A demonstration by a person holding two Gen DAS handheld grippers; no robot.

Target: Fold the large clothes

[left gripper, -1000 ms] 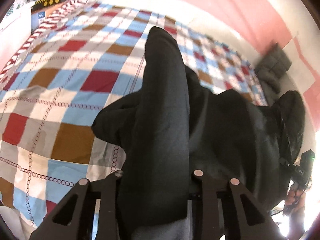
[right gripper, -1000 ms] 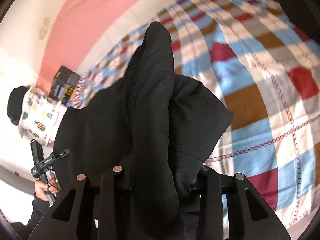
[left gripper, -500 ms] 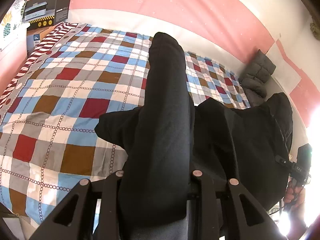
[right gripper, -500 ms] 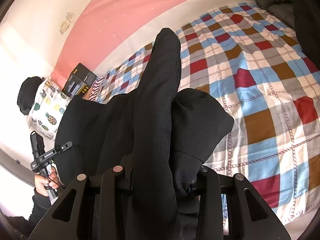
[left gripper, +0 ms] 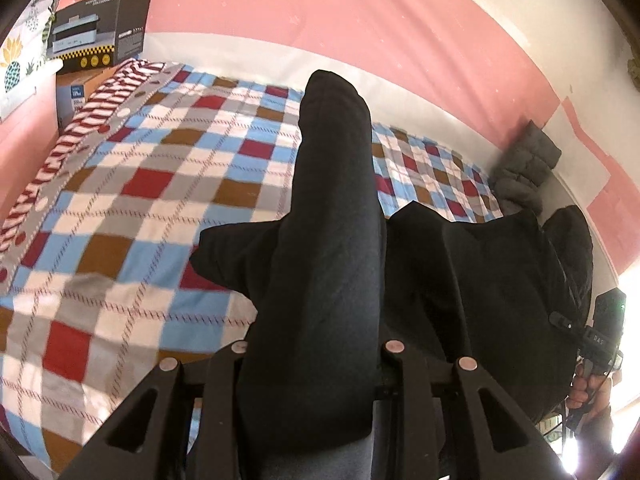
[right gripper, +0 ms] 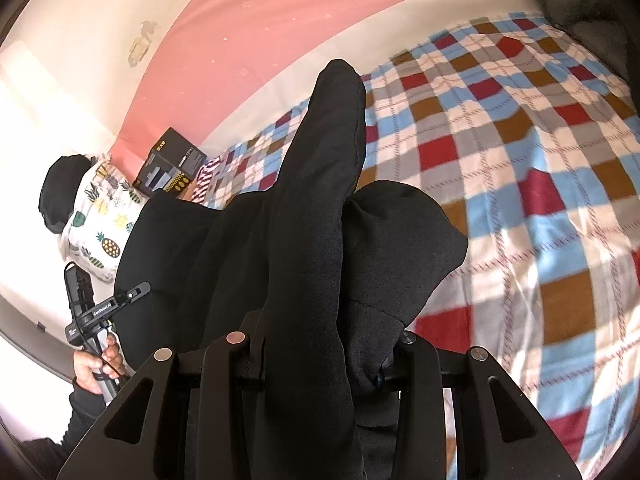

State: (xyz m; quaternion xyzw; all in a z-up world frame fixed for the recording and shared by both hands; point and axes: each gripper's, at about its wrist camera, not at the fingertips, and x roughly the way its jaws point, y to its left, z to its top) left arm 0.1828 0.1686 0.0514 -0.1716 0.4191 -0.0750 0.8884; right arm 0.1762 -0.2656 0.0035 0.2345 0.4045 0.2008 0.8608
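Observation:
A large black garment (left gripper: 460, 280) hangs stretched between my two grippers above a checked bedspread (left gripper: 140, 200). My left gripper (left gripper: 316, 356) is shut on one edge of it; a long black fold (left gripper: 332, 208) runs forward between the jaws and hides the fingertips. My right gripper (right gripper: 316, 344) is shut on the other edge of the garment (right gripper: 192, 264), with the same kind of fold (right gripper: 320, 184) between its jaws. Each view shows the other hand-held gripper at its edge, on the right of the left wrist view (left gripper: 600, 340) and on the left of the right wrist view (right gripper: 92, 312).
The bed with the checked cover (right gripper: 520, 160) lies below. A dark box (left gripper: 100, 28) and a pineapple-print pillow (right gripper: 104, 208) sit at one end, a grey quilted bundle (left gripper: 524, 168) at the other. A pink and white wall (left gripper: 360, 20) stands behind.
Both grippers have lifted and tilted up with the garment: more wall shows and the bed sits lower in both views. The grips have not changed.

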